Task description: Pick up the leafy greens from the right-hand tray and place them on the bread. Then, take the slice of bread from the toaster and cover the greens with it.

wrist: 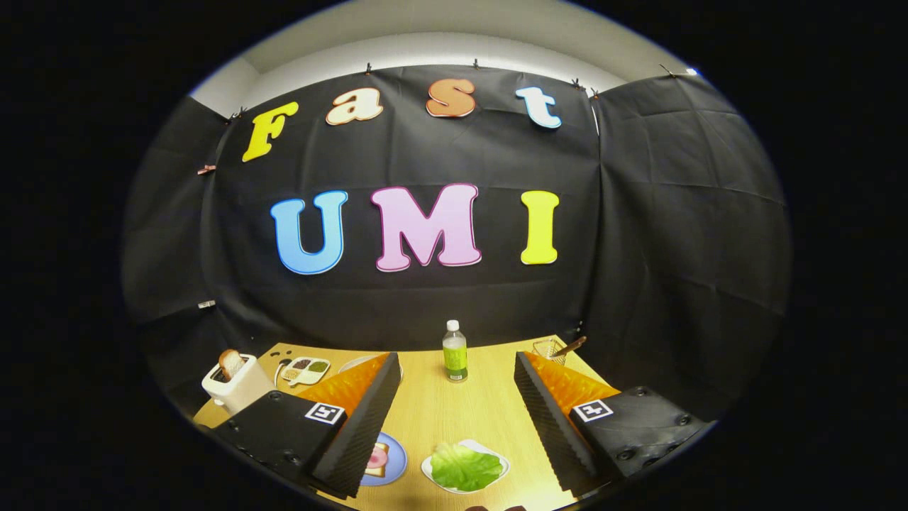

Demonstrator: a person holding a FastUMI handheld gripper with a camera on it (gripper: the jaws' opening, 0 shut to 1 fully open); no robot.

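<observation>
**Gripper wide apart above table, greens not yet picked**

The gripper (454, 419) hangs high over the light wooden tabletop (482, 411) w/ fingers spread wide and nothing between them, so the claw is released. Likely held up and back to take in the whole layout before going down; that's a guess.

The crinkly green lettuce leaf (464, 466) lies on a small white plate (428, 468), low between the fingers and nearer the right one. Flat, alone on its plate, so an easy pinch from above. Just beside it, partly hidden by the left finger, a round blue plate (396, 460) carries a slice of bread w/ a pink filling on top (377, 460). That's where the greens should go, and it sits close to the leaf, so the carry looks short.

A white boxy toaster (234, 387) stands beyond the left finger, a browned bread slice (230, 363) sticking up out of its slot, ready to be lifted out for the cover step.

Other bits:
- a clear bottle of green liquid w/ a white cap (455, 351), beyond the fingers, mid-table; label too small to read
- a white sectioned tray w/ dark and green fillings (307, 370), near the toaster
- a small wire basket w/ a wooden-handled utensil (550, 348), beyond the right finger

Each finger mount has a square black-and-white marker; no legible brand text on objects.
</observation>
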